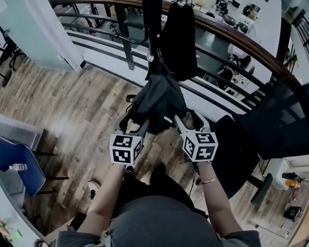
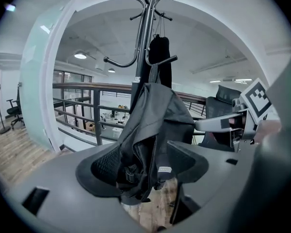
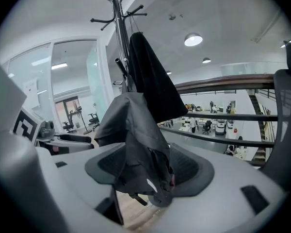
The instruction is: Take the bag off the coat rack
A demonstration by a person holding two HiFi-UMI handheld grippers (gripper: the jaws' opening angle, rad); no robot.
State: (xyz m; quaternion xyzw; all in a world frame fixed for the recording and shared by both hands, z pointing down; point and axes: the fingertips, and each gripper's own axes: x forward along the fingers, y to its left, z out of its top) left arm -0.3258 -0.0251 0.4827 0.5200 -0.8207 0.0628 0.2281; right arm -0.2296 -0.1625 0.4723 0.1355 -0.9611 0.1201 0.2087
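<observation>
The coat rack [image 1: 152,14] stands upright on the wood-plank floor [image 1: 67,112], beside a railing [image 1: 237,40]. A grey bag [image 1: 159,102] hangs from a lower hook. A black garment [image 1: 179,40] hangs from an upper hook. A blue chair [image 1: 15,163] stands on the floor, well apart.

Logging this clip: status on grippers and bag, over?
Open: left gripper and right gripper, jaws straddling lower end of dark grey fabric bag. Bag hangs on black metal coat rack. Above it, black garment on same rack.

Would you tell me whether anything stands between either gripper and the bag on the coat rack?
Nothing visible does: the bag hangs between the jaws of the left gripper and right gripper; a black garment hangs higher up.
</observation>
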